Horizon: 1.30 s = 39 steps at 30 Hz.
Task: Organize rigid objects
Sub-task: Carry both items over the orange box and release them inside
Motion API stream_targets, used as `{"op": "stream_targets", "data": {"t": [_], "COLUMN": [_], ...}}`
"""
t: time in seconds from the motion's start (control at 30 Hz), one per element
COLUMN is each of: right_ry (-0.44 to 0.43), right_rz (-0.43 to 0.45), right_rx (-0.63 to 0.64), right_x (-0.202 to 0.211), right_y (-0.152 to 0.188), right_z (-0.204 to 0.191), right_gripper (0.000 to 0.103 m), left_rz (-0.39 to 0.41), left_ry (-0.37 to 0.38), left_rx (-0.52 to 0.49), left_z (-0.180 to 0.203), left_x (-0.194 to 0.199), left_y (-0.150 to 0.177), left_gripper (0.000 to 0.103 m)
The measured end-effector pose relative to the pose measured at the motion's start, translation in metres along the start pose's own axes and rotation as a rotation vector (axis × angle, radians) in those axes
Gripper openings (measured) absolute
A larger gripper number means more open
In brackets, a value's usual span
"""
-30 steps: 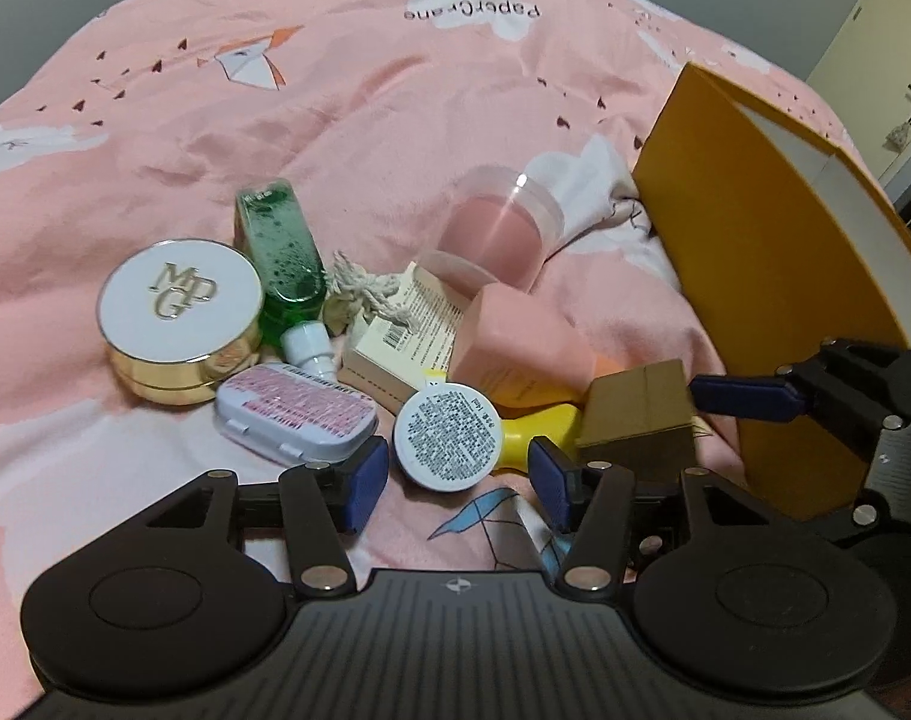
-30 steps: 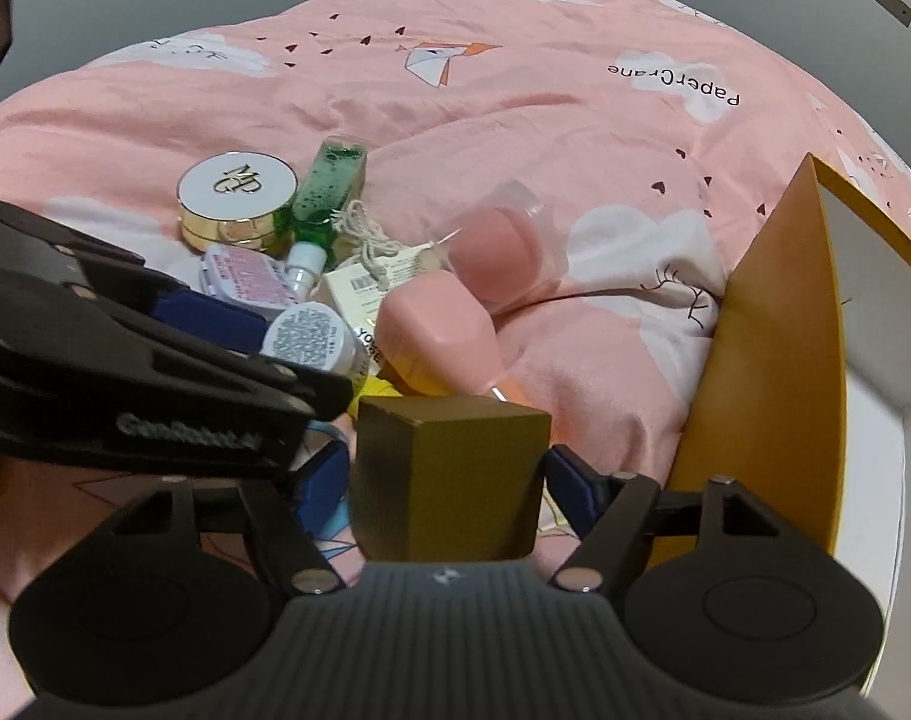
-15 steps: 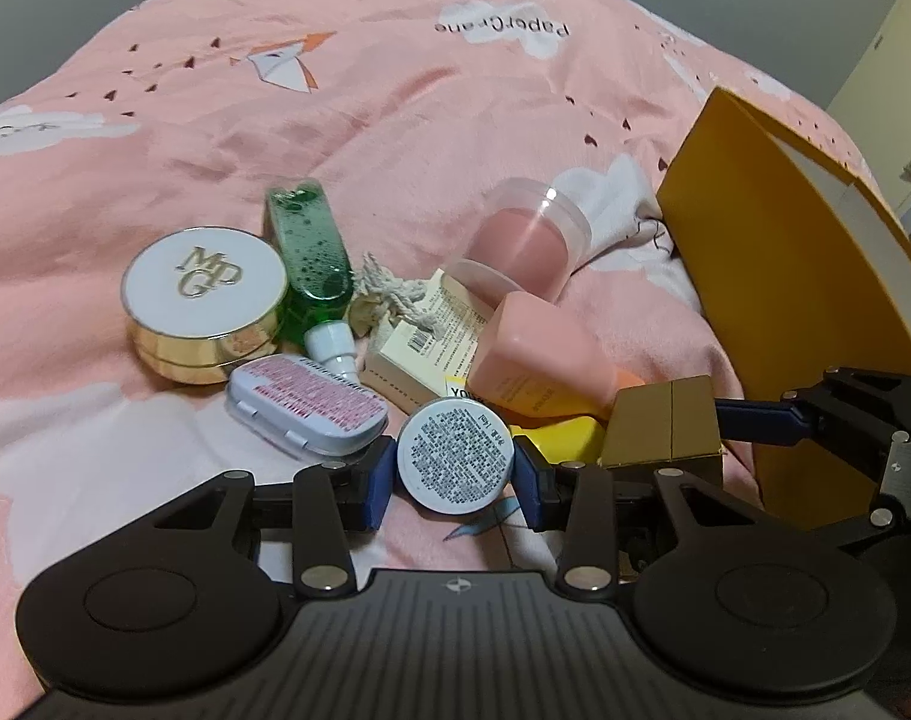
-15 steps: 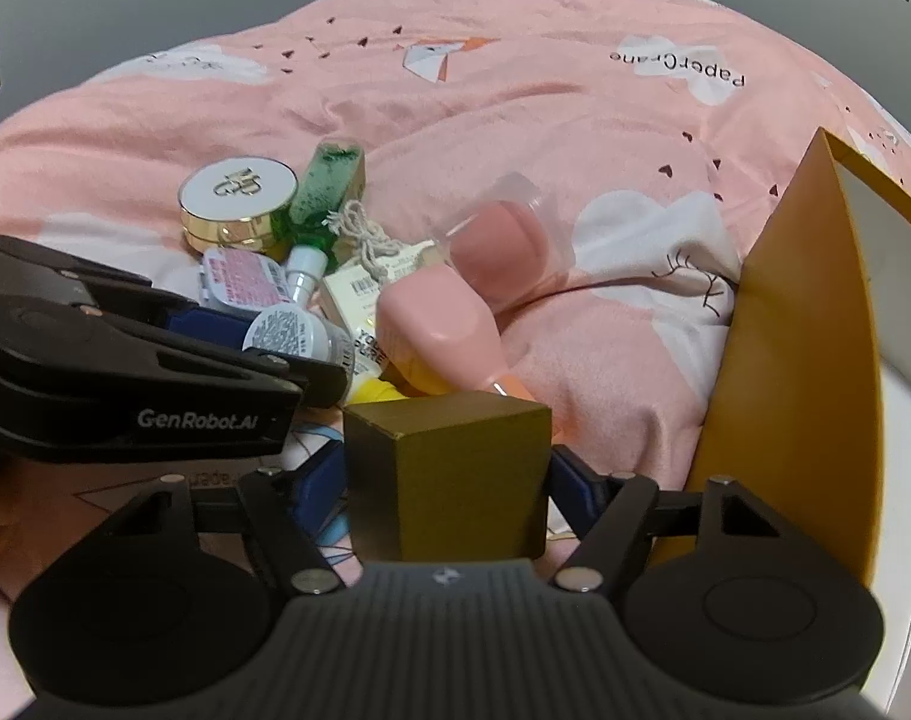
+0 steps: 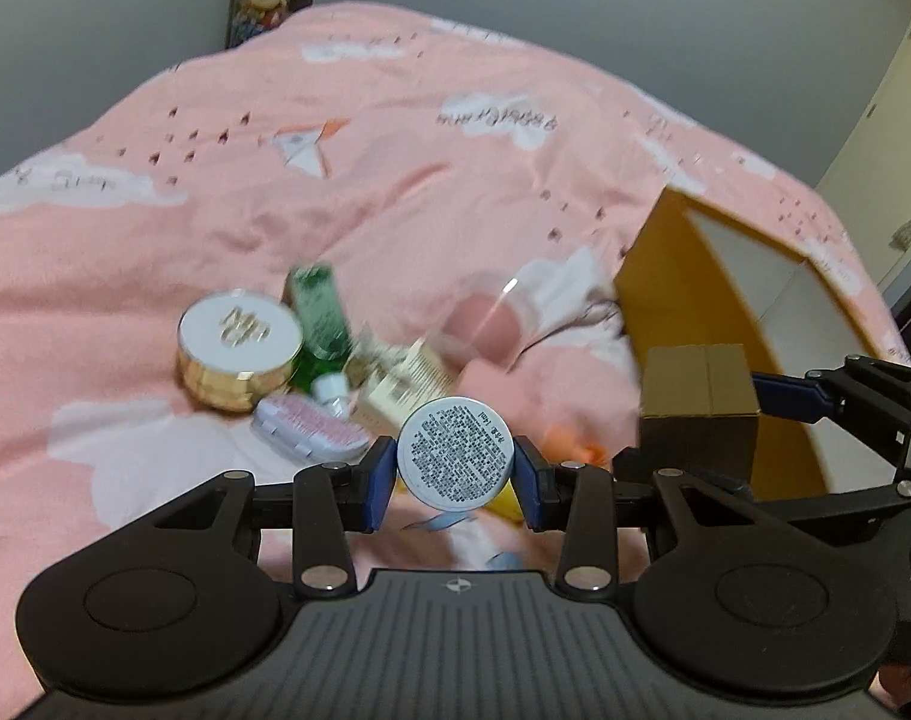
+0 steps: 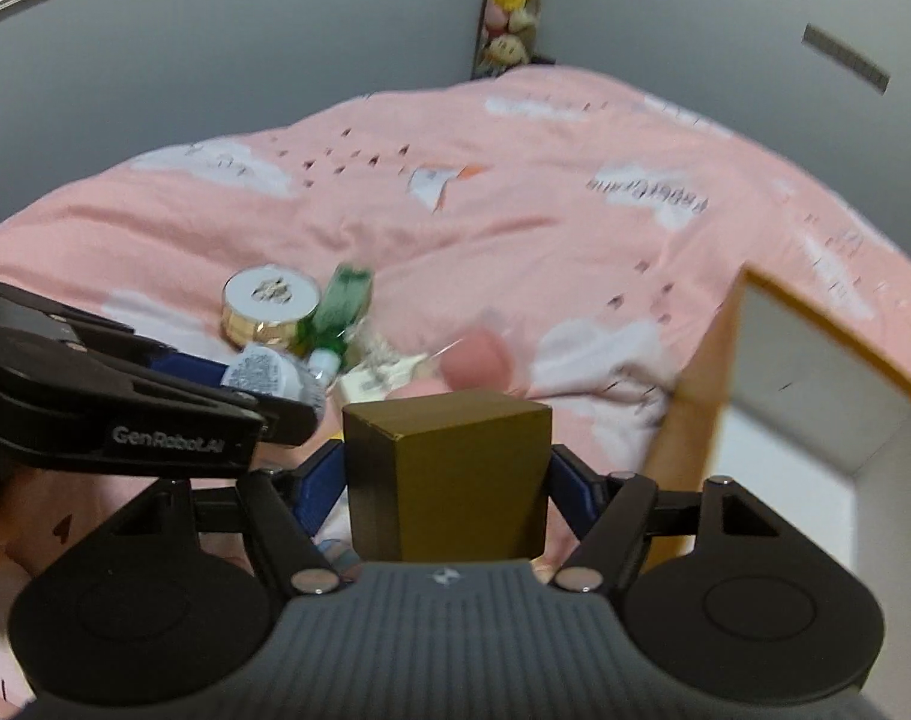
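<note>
Left claw [image 5: 454,480] pinches a round white jar [image 5: 453,461] by its sides, printed label face toward the camera, jar clear of the bed. Right claw [image 6: 446,483] is clamped on a brown cardboard box [image 6: 455,474], just to the right of the left claw and level with it. Open yellow box [image 5: 695,324] with white inside sits right of both claws, near the brown box; looks like the destination, nothing visible in it yet.

Progress: early, judging from the layout. Two items lifted, none stowed. Left on the pink bedspread [image 5: 335,180] ahead of the left claw: gold compact [image 5: 239,348], green bottle [image 5: 320,324], flat pink-label tin [image 5: 308,426], small carton [image 5: 404,387], clear cup with pink inside [image 5: 485,330], something yellow-orange just under the jar.

Hard to read: pile is motion-blurred, labels illegible, string-like bit by the carton unclear. Yellow box floor mostly cut off. Brown box hides whatever lies right in front of the right claw.
</note>
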State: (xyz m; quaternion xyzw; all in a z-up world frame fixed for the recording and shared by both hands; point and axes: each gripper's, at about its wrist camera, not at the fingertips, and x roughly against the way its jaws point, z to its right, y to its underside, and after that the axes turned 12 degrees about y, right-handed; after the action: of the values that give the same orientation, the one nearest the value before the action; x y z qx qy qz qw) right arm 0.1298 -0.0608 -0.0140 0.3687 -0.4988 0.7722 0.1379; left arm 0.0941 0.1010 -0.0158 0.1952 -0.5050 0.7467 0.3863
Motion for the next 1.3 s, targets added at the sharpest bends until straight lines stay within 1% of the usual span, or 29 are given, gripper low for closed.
{"op": "stream_targets", "data": {"t": [0.1, 0.2, 0.27, 0.33, 0.4, 0.53, 0.63, 0.73, 0.8, 0.87, 0.97, 1.07, 1.17, 1.3], "right_ry": [0.041, 0.093, 0.143, 0.202, 0.238, 0.258, 0.261, 0.253, 0.238, 0.232, 0.214, 0.191, 0.172, 0.169], "right_rz": [0.036, 0.066, 0.075, 0.065, 0.034, -0.067, -0.143, -0.200, -0.232, -0.259, -0.298, -0.328, -0.353, -0.370], "right_rx": [-0.016, -0.054, -0.073, -0.087, -0.109, -0.173, -0.199, -0.210, -0.202, -0.178, -0.127, -0.108, -0.083, -0.046], "right_x": [0.017, 0.035, 0.043, 0.048, 0.048, 0.040, 0.027, 0.012, 0.002, -0.007, -0.022, -0.029, -0.037, -0.042], "right_y": [-0.004, -0.008, -0.009, -0.009, -0.004, 0.010, 0.022, 0.033, 0.040, 0.045, 0.049, 0.053, 0.056, 0.057], "right_z": [0.019, 0.047, 0.065, 0.085, 0.104, 0.144, 0.164, 0.177, 0.183, 0.185, 0.188, 0.191, 0.189, 0.185], "right_gripper": [0.071, 0.071, 0.071, 0.071, 0.071, 0.071, 0.071, 0.071, 0.071, 0.071, 0.071, 0.071, 0.071, 0.071], "left_rz": [0.025, 0.045, 0.050, 0.045, 0.028, -0.030, -0.099, -0.179, -0.235, -0.273, -0.309, -0.346, -0.374, -0.390], "left_ry": [0.023, 0.062, 0.100, 0.148, 0.197, 0.277, 0.317, 0.340, 0.344, 0.337, 0.314, 0.298, 0.272, 0.252], "left_rx": [-0.035, -0.081, -0.134, -0.200, -0.257, -0.354, -0.417, -0.444, -0.441, -0.462, -0.489, -0.495, -0.523, -0.558], "left_z": [0.016, 0.038, 0.058, 0.082, 0.103, 0.140, 0.161, 0.172, 0.174, 0.175, 0.179, 0.181, 0.183, 0.185], "left_x": [0.005, 0.007, 0.004, -0.001, -0.012, -0.043, -0.070, -0.093, -0.110, -0.122, -0.132, -0.142, -0.142, -0.140], "left_y": [-0.007, -0.015, -0.021, -0.025, -0.029, -0.035, -0.033, -0.029, -0.030, -0.031, -0.030, -0.030, -0.025, -0.022], "left_gripper": [0.046, 0.046, 0.046, 0.046, 0.046, 0.046, 0.046, 0.046, 0.046, 0.046, 0.046, 0.046, 0.046, 0.047]}}
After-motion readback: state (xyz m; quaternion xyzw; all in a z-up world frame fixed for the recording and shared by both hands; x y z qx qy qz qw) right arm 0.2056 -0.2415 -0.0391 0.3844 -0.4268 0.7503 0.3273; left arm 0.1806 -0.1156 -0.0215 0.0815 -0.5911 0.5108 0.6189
